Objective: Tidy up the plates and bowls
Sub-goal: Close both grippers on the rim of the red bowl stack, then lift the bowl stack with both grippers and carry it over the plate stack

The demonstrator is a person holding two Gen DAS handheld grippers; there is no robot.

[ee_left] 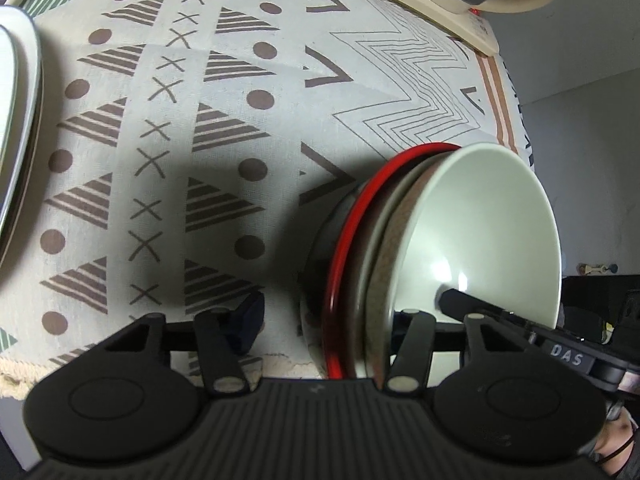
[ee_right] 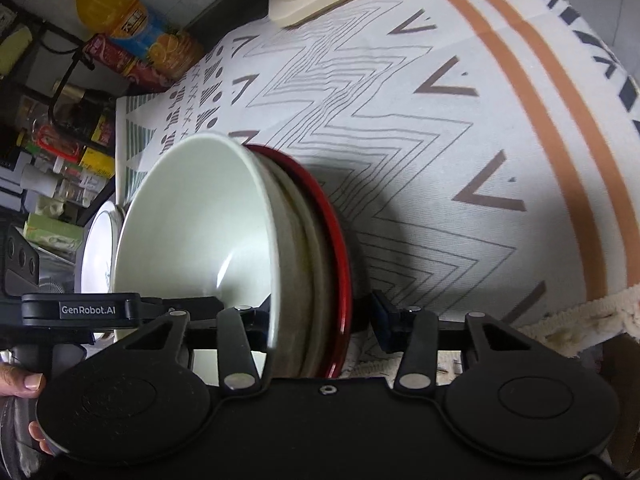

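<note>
Tablecloth (ee_right: 420, 152) with geometric print; cluttered shelves (ee_right: 52, 128) beyond.

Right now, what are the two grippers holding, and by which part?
Both straddle the rim of the bowl stack, left gripper and right gripper on opposite sides. Whether the fingers actually press it cannot be told.
</note>
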